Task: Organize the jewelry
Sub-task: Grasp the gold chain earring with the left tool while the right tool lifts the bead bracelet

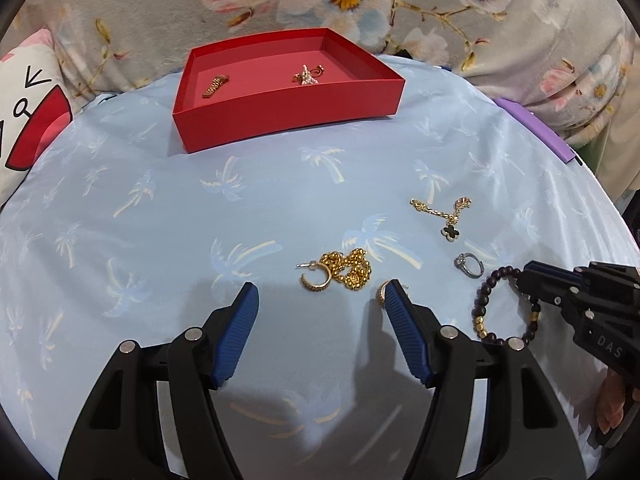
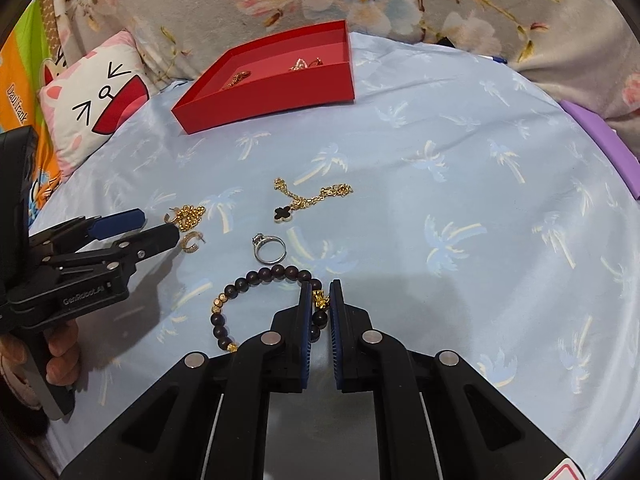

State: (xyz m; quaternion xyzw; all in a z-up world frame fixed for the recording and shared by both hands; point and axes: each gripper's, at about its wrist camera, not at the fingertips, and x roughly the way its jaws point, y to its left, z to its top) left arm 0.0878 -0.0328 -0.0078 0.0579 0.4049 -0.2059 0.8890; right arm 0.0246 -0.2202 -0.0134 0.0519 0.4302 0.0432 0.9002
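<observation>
Now, with the right gripper [image 2: 321, 300] pinched on the bead bracelet [image 2: 256, 276] between its fingers, lift slowly toward the red box [image 2: 272, 92] ahead, keeping the spread left gripper [image 1: 320, 300] just short of the gold earrings [image 1: 316, 278].

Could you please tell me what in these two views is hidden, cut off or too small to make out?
- Bracelet: in the right wrist view, some beads sit hidden between the right gripper's fingers.
- Second hoop earring: in the left wrist view, half hidden behind a finger.
- Box contents: in the right wrist view, partly cut off by the near wall, too small to identify.
</observation>
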